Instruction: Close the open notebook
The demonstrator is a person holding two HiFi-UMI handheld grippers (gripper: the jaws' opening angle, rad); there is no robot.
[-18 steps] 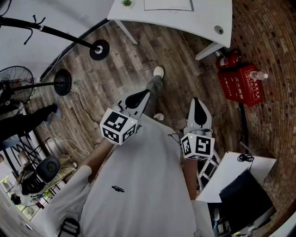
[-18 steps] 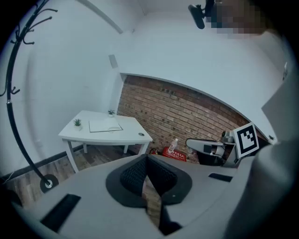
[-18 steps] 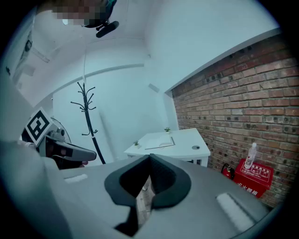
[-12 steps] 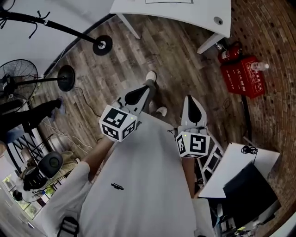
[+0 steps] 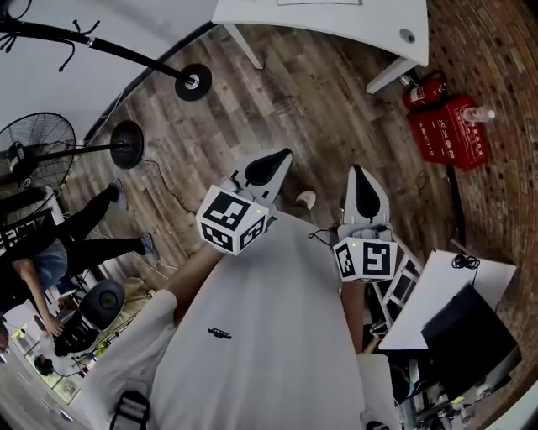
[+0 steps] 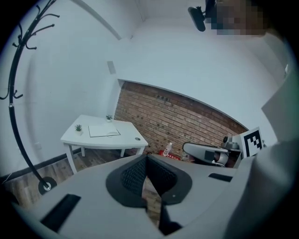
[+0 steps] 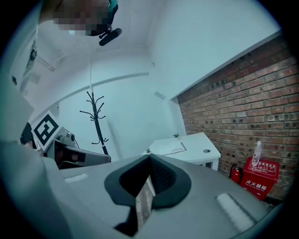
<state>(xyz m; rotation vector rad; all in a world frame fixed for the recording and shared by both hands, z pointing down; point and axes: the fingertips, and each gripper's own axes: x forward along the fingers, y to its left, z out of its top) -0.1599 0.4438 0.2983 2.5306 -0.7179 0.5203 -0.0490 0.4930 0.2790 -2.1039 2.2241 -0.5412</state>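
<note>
The open notebook (image 6: 103,132) lies flat on a white table (image 6: 84,138) by the brick wall, far ahead of both grippers; it shows too in the right gripper view as the notebook (image 7: 169,148) on the table (image 7: 198,144). In the head view the table (image 5: 336,21) sits at the top edge. My left gripper (image 5: 271,166) and right gripper (image 5: 360,178) are held out in front of the white shirt, over the wooden floor. Both are shut with nothing held: the left gripper (image 6: 146,159) and the right gripper (image 7: 149,159) have their jaws together.
A coat stand (image 5: 192,82) and a fan (image 5: 126,143) stand on the floor at left. A red fire extinguisher box (image 5: 450,130) sits against the brick wall. A person (image 5: 76,243) stands at left. A desk with dark equipment (image 5: 458,327) is at right.
The head view has shifted slightly and both grippers sit a little further right in it. The person at the left has stepped further into view. Both grippers remain shut.
</note>
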